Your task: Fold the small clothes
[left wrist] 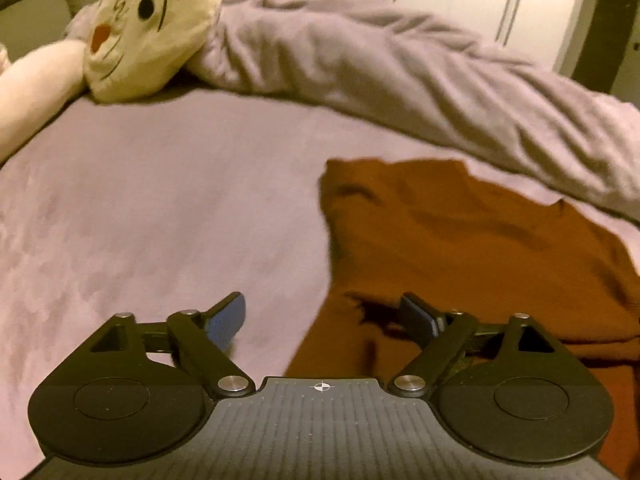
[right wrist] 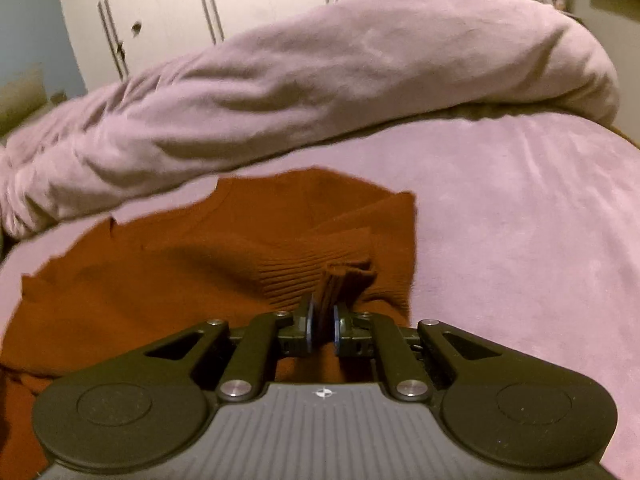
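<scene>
Between the right gripper's [right wrist: 323,322] closed pads sits a bunched ribbed edge of the rust-brown sweater [right wrist: 200,264], which spreads ahead and left of it on the mauve bedsheet [right wrist: 520,220]. Beyond lies a rumpled duvet [right wrist: 320,80]. The left gripper [left wrist: 326,318] is spread wide, empty, straddling the sweater's edge.
</scene>
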